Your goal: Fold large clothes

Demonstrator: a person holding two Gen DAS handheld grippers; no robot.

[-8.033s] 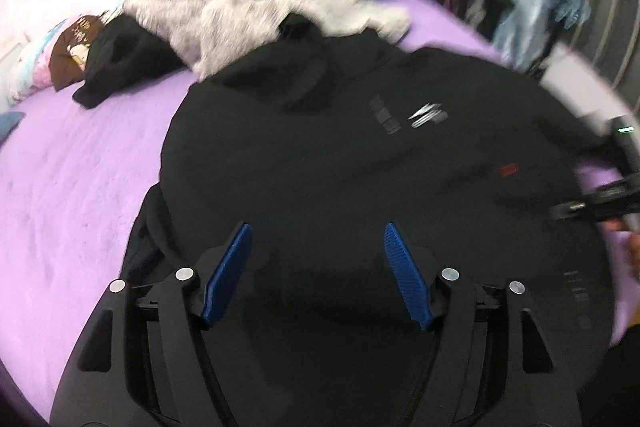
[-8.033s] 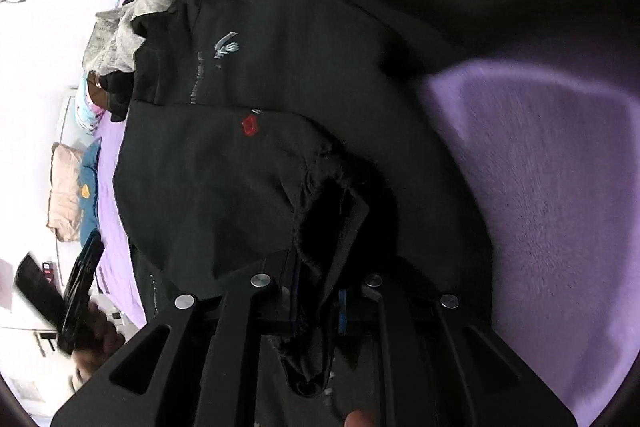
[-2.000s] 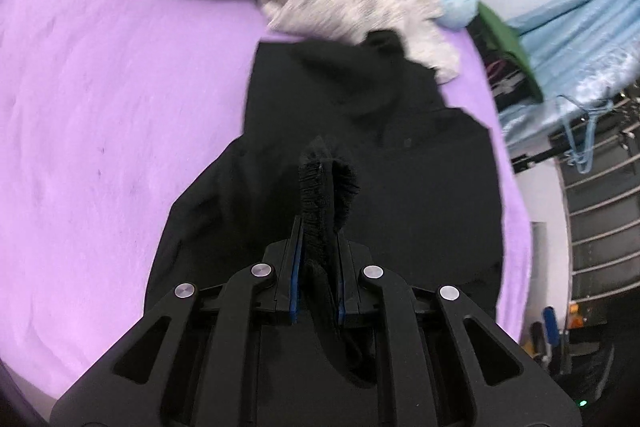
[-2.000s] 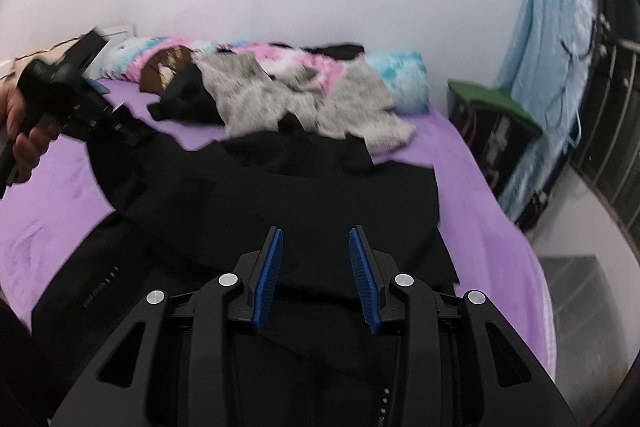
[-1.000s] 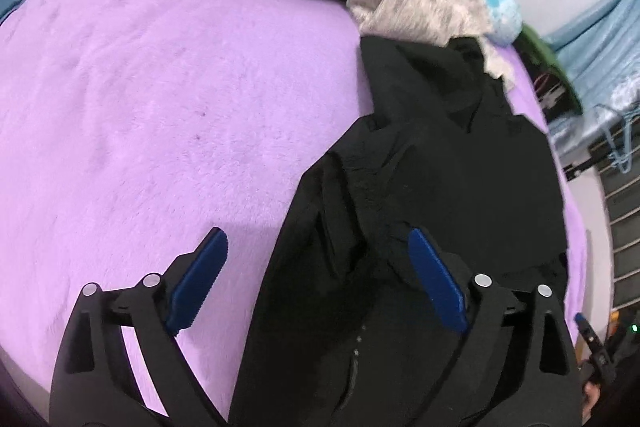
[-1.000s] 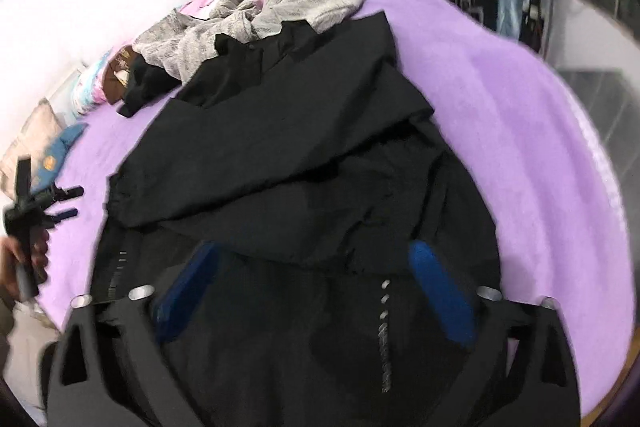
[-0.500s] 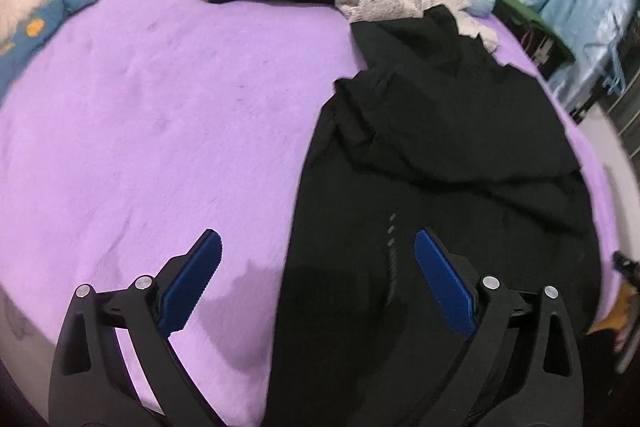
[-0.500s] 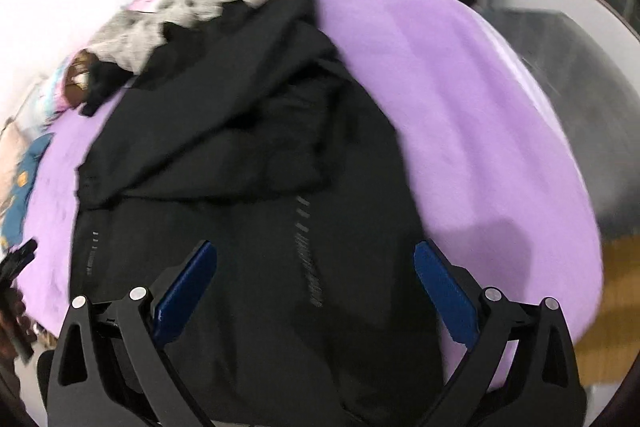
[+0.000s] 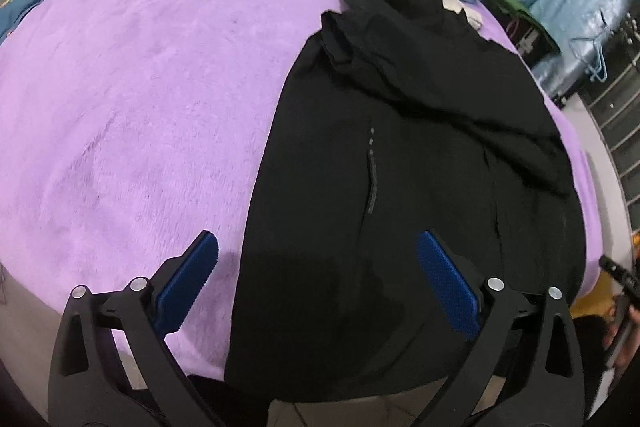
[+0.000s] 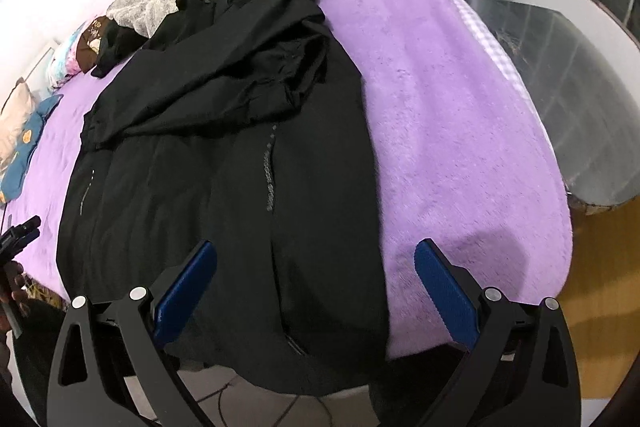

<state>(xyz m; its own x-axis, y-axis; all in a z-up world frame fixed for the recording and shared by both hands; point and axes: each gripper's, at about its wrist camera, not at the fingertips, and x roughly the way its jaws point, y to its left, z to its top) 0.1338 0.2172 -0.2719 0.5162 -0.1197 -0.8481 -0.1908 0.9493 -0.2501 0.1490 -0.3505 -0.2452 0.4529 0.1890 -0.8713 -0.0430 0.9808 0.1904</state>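
Two claws, both wide and empty: my left gripper (image 9: pixel 316 279) and right gripper (image 10: pixel 316 283) over the near bed (image 9: pixel 132 99) edge. Black jacket (image 9: pixel 404 155) runs lengthwise away, hem overhanging nearest, equally reachable by either.

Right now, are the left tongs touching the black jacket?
Apart. The left wrist view shows the left tongs open above the black jacket, blue pads clear of the cloth, gripping nothing.
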